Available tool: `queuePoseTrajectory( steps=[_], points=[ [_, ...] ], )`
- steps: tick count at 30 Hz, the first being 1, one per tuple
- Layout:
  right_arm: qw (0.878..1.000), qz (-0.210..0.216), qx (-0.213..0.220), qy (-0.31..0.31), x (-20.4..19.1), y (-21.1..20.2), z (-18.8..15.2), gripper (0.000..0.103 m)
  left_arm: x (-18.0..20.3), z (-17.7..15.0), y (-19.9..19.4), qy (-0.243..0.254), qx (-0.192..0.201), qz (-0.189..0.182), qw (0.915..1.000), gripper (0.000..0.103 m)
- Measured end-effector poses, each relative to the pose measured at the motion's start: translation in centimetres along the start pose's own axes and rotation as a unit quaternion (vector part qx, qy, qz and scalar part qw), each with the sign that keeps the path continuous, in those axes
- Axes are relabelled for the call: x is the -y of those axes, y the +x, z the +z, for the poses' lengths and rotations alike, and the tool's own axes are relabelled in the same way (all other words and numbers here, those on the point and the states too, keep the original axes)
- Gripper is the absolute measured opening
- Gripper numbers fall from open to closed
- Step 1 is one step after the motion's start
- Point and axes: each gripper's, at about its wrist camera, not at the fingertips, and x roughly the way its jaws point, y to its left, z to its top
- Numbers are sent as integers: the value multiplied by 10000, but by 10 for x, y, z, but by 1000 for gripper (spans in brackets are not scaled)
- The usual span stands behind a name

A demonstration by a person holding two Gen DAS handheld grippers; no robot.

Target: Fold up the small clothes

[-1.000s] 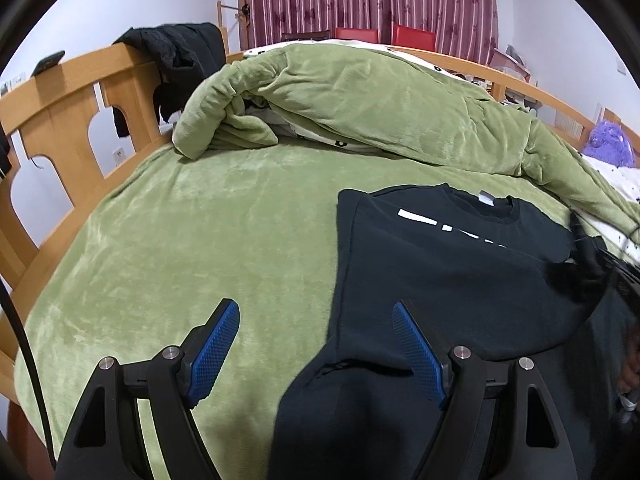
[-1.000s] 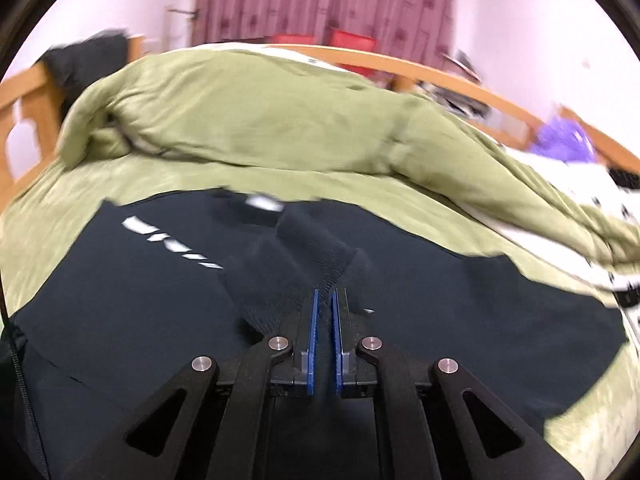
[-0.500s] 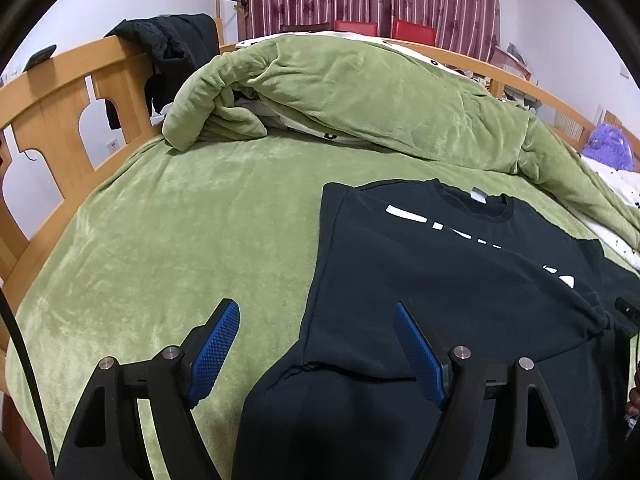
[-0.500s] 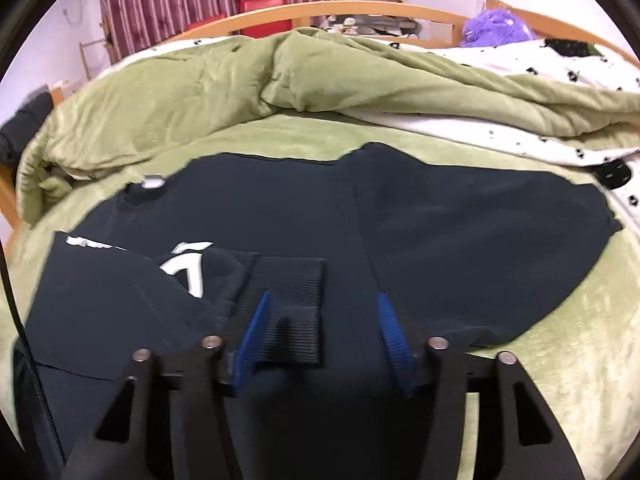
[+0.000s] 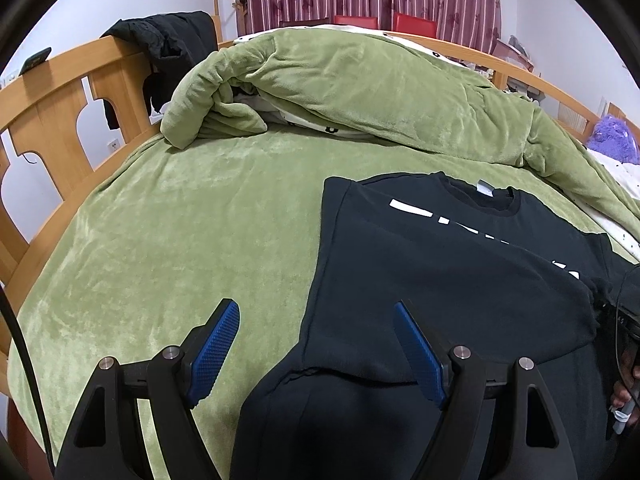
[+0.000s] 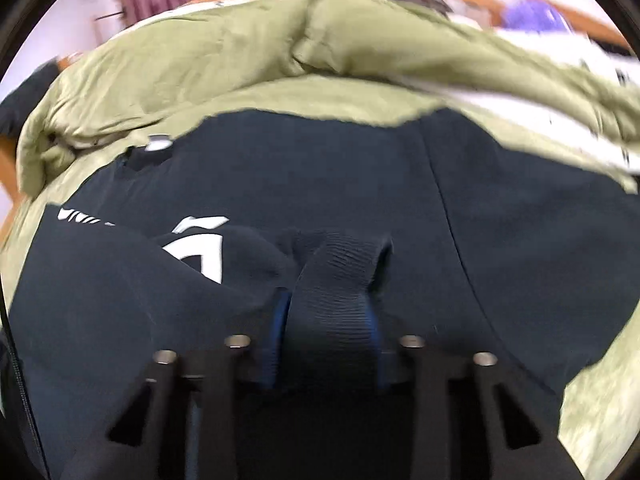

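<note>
A black sweatshirt [image 5: 460, 264] with white lettering lies flat on the green bedspread [image 5: 180, 240]; its left sleeve is folded across the chest. My left gripper [image 5: 316, 344] is open and empty, hovering over the sweatshirt's lower left edge. In the blurred right wrist view the sweatshirt [image 6: 320, 184] fills the middle. My right gripper [image 6: 326, 316] has its jaws apart, with the ribbed sleeve cuff [image 6: 340, 276] bunched between the blue pads [image 6: 276, 328], which partly hide behind it.
A crumpled green duvet [image 5: 360, 88] lies across the far side of the bed. A wooden headboard [image 5: 60, 92] with a black garment [image 5: 168, 44] draped on it stands at the left. A purple soft toy [image 5: 612, 136] sits at the far right.
My right gripper opened and let the sleeve cuff down on the chest, then pushed forward so the cuff bunches between its pads. The left gripper stayed open and drifted slightly.
</note>
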Motion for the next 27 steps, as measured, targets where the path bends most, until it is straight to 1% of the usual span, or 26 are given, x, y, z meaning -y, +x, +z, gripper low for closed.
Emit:
queuePoseTrajectory(
  steps=[1, 2, 4, 5, 7, 9, 10, 11, 12, 13, 17, 19, 22, 24, 26, 27],
  points=[
    [9999, 38, 106, -78, -2, -5, 3, 23, 1, 0, 1, 9, -9, 7, 10000, 78],
    [9994, 59, 319, -131, -2, -14, 5, 21, 1, 0, 1, 18, -20, 17, 10000, 78],
    [9979, 106, 636, -112, 4, -30, 11, 21, 3, 0, 2, 34, -21, 20, 10000, 78],
    [9973, 107, 724, -68, 8, -35, 14, 21, 3, 0, 2, 36, -17, 25, 10000, 78],
    [9976, 33, 692, -2, 13, -33, 17, 21, 4, 0, 3, 59, -5, 37, 10000, 78],
    [9992, -173, 359, -11, 17, -16, 14, 22, 6, -1, 3, 84, -15, 47, 10000, 78],
    [9997, -229, 106, -25, 19, -4, 11, 25, 7, -2, 3, 99, -20, 49, 9999, 78],
    [9996, -280, -71, -39, 19, 5, 9, 31, 8, -2, 3, 117, -17, 49, 9999, 78],
    [9992, -362, -157, -49, 21, 10, 6, 33, 9, -3, 2, 128, -10, 49, 9999, 78],
    [9992, -383, -129, -31, 22, 8, 6, 37, 10, -3, 1, 138, 0, 49, 9999, 78],
    [9994, -101, -267, 182, 34, -4, 12, 44, 12, -3, -3, 131, 30, 6, 9999, 78],
    [9991, 41, -198, 363, 47, -16, 15, 47, 14, -2, -5, 126, 45, -20, 9999, 78],
    [9984, -176, 56, 541, 68, -38, 16, 50, 17, -1, -8, 112, 82, -83, 9999, 78],
    [9966, -404, 240, 673, 89, -53, 19, 50, 21, 0, -10, 117, 114, -120, 9998, 78],
    [9942, -592, 357, 827, 112, -64, 20, 56, 25, 0, -12, 140, 149, -138, 9997, 78],
    [9921, -728, 421, 928, 127, -70, 18, 57, 28, 0, -13, 164, 171, -142, 9996, 78]
  ],
)
